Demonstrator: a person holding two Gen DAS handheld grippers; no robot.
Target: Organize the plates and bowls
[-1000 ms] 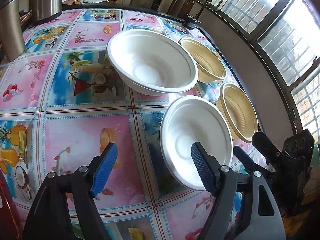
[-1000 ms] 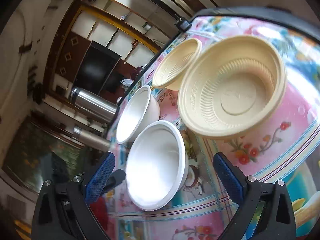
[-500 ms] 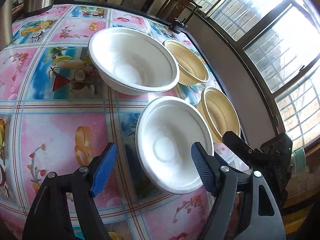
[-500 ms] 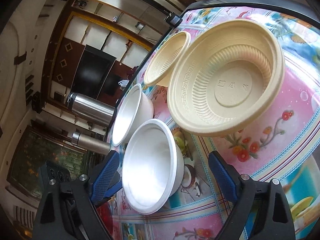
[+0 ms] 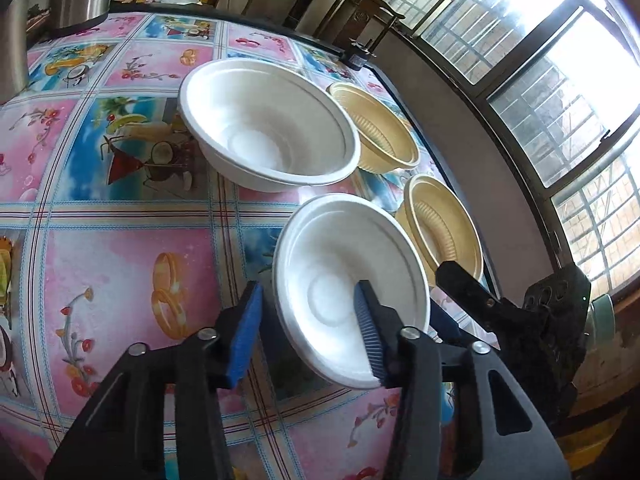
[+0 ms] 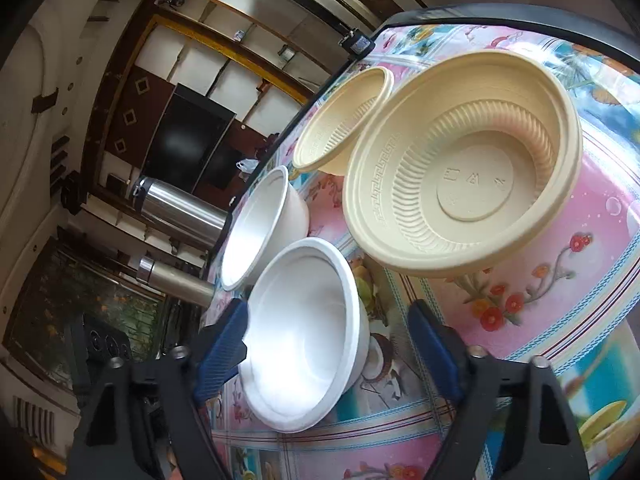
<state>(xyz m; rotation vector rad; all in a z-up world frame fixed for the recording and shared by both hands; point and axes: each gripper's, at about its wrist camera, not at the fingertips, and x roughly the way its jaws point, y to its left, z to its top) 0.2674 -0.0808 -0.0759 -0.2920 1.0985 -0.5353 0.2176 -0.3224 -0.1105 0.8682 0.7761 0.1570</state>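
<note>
Four bowls sit on a fruit-print tablecloth. A small white bowl is nearest, with a large white bowl behind it. To their right are a near tan ribbed bowl and a far tan bowl. My left gripper straddles the small white bowl's near rim, one finger outside and one inside, with a gap left. My right gripper stands open just before the same bowl, from the window side.
Two steel flasks stand at the table's far left corner. The table's right edge runs along a wall under barred windows. A small black clamp sits on the far edge. Bare cloth lies left of the bowls.
My left gripper has moved forward over the small white bowl's rim and its fingers have narrowed. My right gripper has come closer to the same bowl. The bowls have not shifted.
</note>
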